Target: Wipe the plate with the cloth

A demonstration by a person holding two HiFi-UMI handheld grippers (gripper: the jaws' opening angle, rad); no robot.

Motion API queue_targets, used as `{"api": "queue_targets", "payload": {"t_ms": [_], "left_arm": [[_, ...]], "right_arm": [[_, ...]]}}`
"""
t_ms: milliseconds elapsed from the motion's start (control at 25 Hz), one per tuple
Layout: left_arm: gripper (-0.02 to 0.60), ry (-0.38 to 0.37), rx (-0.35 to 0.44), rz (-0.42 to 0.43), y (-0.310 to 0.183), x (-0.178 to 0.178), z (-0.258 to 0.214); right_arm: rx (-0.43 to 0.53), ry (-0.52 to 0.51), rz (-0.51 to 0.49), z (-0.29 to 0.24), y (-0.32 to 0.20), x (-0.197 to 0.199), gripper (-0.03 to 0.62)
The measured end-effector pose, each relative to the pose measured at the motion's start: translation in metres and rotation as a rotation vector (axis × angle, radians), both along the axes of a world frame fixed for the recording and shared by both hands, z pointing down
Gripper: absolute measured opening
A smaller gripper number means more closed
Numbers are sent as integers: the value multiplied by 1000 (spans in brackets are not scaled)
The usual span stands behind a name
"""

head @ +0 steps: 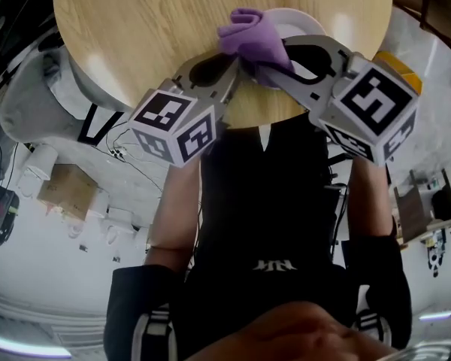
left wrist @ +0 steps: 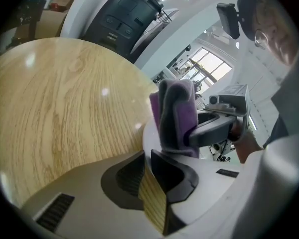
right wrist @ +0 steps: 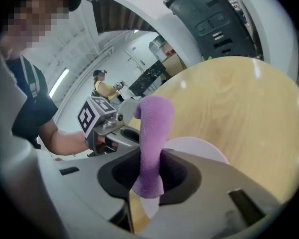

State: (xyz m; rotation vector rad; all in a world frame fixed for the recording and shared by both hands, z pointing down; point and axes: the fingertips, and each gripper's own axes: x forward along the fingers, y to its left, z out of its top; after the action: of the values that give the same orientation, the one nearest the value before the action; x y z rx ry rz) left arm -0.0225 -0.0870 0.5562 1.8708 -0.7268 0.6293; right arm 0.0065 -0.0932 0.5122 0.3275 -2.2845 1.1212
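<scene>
Right gripper view: right gripper (right wrist: pixel 150 178) pinches the cloth (right wrist: pixel 153 128) just above the plate (right wrist: pixel 199 151) — wiping is in hand. Left gripper (left wrist: pixel 147 157), jaws nearly together, sits at the plate's near rim — grip unclear. Next: press the cloth down and sweep it across the plate.

The plate (head: pixel 301 21) sits on the table (head: pixel 135 36) at about 5 o'clock from the tabletop's middle, close to the edge nearest the person. The cloth (head: pixel 252 40) lies over the plate's 9 o'clock side. The right gripper (head: pixel 274 57) grips the cloth, reaching in from 4 o'clock. The left gripper (head: pixel 239 66) comes in from 7 o'clock, just beside the right one, its jaws on the plate's rim. The person's torso (head: pixel 263 201) is at 6 o'clock from the table, and a box (head: pixel 64 190) rests on the floor at 8 o'clock.
</scene>
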Motion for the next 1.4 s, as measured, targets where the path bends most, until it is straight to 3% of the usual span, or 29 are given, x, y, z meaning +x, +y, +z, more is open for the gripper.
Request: {"api": "queue_targets", "payload": {"t_ms": [120, 280, 560, 680, 800, 1000, 1160, 1280, 1400], "left_arm": [[44, -1, 9, -6, 0, 0, 0], [44, -3, 21, -5, 2, -2, -1], [44, 3, 23, -6, 2, -1, -1], [44, 11, 28, -7, 2, 0, -3], [44, 11, 39, -6, 1, 1, -4], [41, 5, 46, -14, 3, 1, -8], [41, -8, 41, -11, 6, -1, -6], [44, -13, 47, -7, 4, -4, -3], [44, -9, 46, 0, 5, -4, -2]], "right_arm": [[20, 59, -57, 14, 4, -8, 95], [58, 162, -75, 27, 4, 15, 95], [69, 270, 47, 24, 1, 91, 95], [109, 294, 79, 19, 1, 106, 95], [148, 238, 67, 7, 2, 84, 94], [14, 16, 11, -2, 21, 7, 94], [44, 82, -48, 17, 25, 1, 94], [55, 146, -44, 25, 21, 26, 94], [63, 199, 20, 25, 15, 65, 94]]}}
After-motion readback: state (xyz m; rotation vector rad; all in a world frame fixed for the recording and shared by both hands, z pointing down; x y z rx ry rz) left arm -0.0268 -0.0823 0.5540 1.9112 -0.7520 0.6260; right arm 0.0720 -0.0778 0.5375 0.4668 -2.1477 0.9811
